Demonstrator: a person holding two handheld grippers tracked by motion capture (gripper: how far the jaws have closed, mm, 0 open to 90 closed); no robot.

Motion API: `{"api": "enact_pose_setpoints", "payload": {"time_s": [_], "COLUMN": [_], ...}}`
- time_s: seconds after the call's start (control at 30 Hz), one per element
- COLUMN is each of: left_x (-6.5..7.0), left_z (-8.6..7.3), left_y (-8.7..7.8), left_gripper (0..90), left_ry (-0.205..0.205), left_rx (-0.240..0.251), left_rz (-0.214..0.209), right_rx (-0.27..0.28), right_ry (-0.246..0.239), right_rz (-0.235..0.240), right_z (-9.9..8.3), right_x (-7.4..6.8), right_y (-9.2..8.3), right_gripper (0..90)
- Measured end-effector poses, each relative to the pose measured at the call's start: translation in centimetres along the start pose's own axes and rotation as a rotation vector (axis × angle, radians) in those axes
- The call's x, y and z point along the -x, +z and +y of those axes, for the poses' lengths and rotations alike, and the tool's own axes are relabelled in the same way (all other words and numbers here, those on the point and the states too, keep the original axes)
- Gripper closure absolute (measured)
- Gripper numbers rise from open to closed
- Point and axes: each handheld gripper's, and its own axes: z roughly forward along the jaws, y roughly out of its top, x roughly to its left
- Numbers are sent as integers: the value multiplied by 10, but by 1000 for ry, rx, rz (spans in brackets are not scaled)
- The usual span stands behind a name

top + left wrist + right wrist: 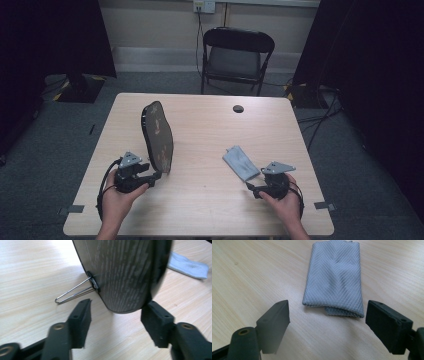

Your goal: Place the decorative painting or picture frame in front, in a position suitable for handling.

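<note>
A dark oval panel (159, 135) stands on edge at the table's left, its face turned right. The left gripper view shows its wood-grain back (125, 272) and a thin wire stand (72, 292) propping it. My left gripper (157, 176) is at the panel's lower end; its jaws (117, 307) stand apart on either side of the bottom rim, with a gap between pads and rim. A folded grey cloth (241, 162) lies flat at the right. My right gripper (252, 185) sits just short of it, jaws (328, 306) wide open with only bare table between them and the cloth (334, 277) ahead.
The light wooden table (210, 200) has a round cable hole (238, 108) near its far edge. A black folding chair (237, 55) stands behind the table. Dark curtains hang at both sides of the room.
</note>
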Motion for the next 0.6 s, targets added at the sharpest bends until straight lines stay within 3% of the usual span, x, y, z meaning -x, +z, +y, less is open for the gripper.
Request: {"api": "enact_pose_setpoints", "payload": {"time_s": [0.3,0.37,0.47,0.6], "left_x": [-6,-8,-8,-10], "left_z": [0,0,0,2], "left_y": [-3,-2,-1,-3], "left_gripper": [536,551,651,759], "left_ry": [-8,-42,-54,-66], "left_rx": [-4,-7,-7,-29], "left_rz": [-2,-19,-38,-15], "right_rx": [2,0,4,2], "right_ry": [8,14,12,9], "right_rz": [-5,-4,-4,-5], "right_z": [-2,-2,-2,-2], "right_x": [2,3,4,3], "right_y": [-1,0,1,1], "right_gripper": [198,199,200,199]}}
